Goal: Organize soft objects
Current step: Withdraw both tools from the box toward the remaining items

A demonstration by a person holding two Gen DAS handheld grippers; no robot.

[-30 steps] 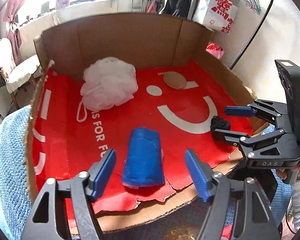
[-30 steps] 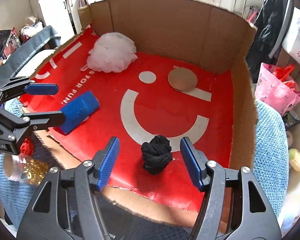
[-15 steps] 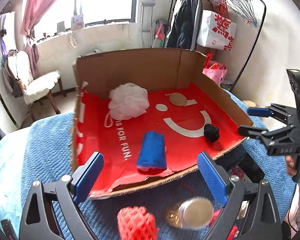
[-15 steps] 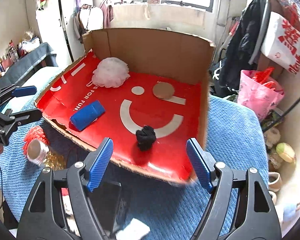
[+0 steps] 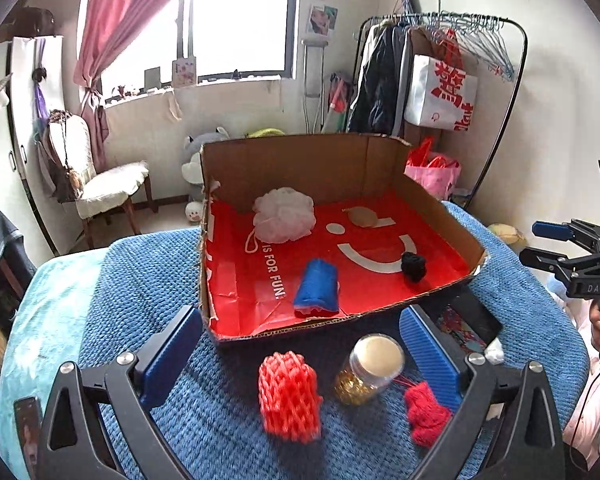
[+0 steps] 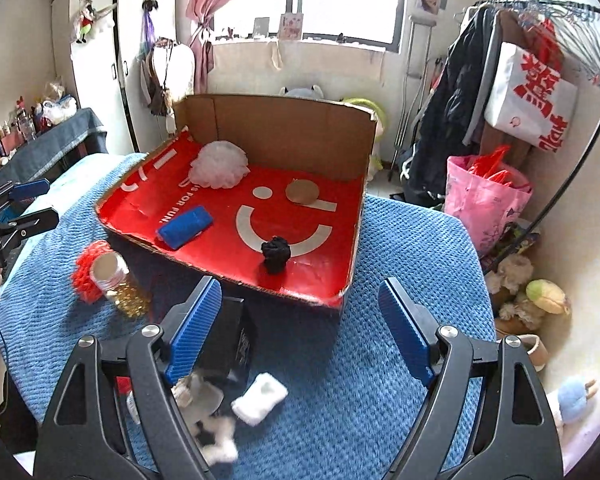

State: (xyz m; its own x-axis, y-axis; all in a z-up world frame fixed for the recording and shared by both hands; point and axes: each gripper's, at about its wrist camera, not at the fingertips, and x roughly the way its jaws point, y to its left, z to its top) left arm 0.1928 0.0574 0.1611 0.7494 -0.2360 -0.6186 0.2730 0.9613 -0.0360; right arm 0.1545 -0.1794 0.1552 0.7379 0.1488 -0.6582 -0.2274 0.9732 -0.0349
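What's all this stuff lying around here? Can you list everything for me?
cardboard box: one, brown with red floor, on the blue blanket
bath pouf: one, white, back of box
round pad: one, tan, back of box
rolled cloth: one, blue, front of box
knotted ball: one, black, right in box
foam net: one, red, blanket before box
jar: one, clear, on its side beside net
white sock: one, blanket
left tongs: open, empty
right tongs: open, empty

In the box [image 5: 324,168] — puff [image 5: 283,214] at back, roll [image 5: 317,288] in front, jar [image 5: 370,368] outside before it.
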